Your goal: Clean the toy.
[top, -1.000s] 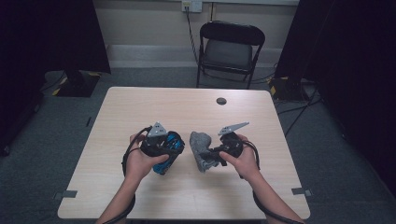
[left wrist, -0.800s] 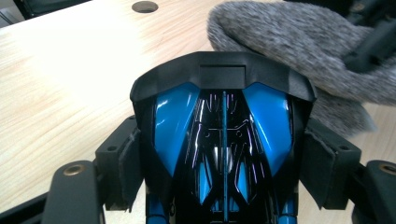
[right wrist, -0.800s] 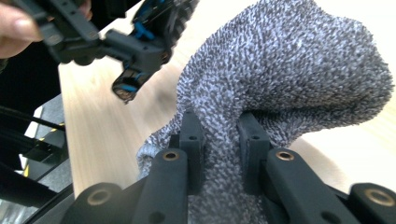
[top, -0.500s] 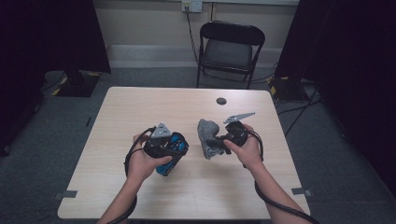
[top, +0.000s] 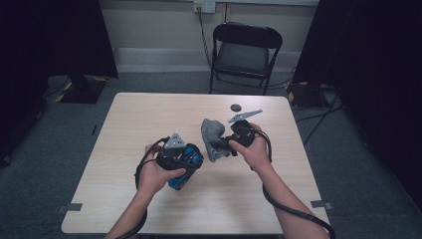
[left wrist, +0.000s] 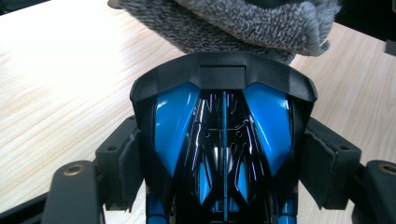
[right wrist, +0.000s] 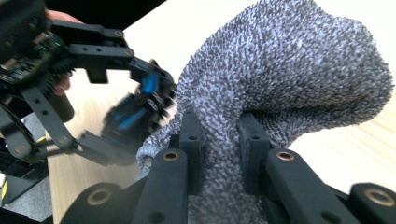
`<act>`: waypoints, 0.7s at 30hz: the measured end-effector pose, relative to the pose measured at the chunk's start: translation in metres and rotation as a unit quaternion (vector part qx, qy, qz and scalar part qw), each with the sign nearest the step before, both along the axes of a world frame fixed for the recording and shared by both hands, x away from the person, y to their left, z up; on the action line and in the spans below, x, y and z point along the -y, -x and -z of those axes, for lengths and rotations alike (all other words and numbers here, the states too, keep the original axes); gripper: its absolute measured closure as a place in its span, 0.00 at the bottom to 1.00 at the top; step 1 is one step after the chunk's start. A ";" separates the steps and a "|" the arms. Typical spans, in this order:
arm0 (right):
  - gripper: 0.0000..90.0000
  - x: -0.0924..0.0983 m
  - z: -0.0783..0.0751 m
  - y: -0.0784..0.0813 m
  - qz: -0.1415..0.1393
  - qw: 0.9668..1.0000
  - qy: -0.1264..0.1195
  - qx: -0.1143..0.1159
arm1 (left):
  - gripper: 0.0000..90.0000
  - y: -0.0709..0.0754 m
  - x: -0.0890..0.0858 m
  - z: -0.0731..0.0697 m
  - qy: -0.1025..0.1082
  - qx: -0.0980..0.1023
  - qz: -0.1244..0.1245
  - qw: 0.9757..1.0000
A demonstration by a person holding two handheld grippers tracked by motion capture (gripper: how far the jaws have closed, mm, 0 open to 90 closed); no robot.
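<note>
Left claw [top: 185,167]: held low over the near half of the bench [top: 124,129], clamped on a glossy blue and black object [top: 183,172]; in the left gripper view the pads [left wrist: 128,163] press on both flanks of that object [left wrist: 223,135], jaws standing wide around it.
Blue and black object: wedged right between the left claw's jaws, its black front edge pointing away from the hand; what it is exactly I can't tell.
Right claw [top: 215,146]: up off the bench, to the right of the left claw, jaws drawn nearly together and pinching a grey sock [top: 213,135]; in the right gripper view the two pads [right wrist: 192,140] squeeze a fold of the knit [right wrist: 289,74] between them.
Grey sock: bunched and hanging from the right claw, the bulk of it bulging above and beyond the jaws; just ahead of the left claw's load, the fuzzy knit [left wrist: 252,23] sits right at the object's front edge.
Gap between the claws: small, the two face each other, sock and blue object near touching.
Beyond the right claw: a small dark round thing [top: 235,107] lies on the bench, well apart from the sock.
Behind the bench: a black folding chair [top: 246,52].
</note>
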State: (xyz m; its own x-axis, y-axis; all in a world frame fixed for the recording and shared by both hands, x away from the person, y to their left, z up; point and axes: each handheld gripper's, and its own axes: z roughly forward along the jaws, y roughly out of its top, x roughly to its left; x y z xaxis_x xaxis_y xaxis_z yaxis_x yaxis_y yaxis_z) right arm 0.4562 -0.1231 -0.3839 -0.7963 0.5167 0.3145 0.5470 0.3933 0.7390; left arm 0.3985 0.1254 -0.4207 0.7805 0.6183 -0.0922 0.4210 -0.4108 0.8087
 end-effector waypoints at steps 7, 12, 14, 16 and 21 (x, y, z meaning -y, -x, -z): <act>0.85 -0.015 -0.007 0.002 -0.019 1.000 -0.009 0.005 | 0.28 0.001 0.004 0.001 0.002 -0.001 0.011 1.000; 0.85 -0.025 -0.006 0.004 -0.033 0.999 -0.006 0.005 | 0.28 0.002 0.005 0.000 -0.005 0.000 0.013 1.000; 0.85 -0.026 -0.005 0.004 -0.035 0.999 -0.010 0.002 | 0.28 0.002 0.004 0.001 -0.001 -0.001 0.012 1.000; 0.85 -0.025 -0.004 0.004 -0.037 0.999 -0.013 0.000 | 0.28 0.001 0.004 0.001 -0.003 0.000 0.012 1.000; 0.85 -0.021 -0.004 0.007 -0.046 0.999 -0.019 -0.001 | 0.28 0.000 0.001 0.000 -0.002 0.001 0.006 1.000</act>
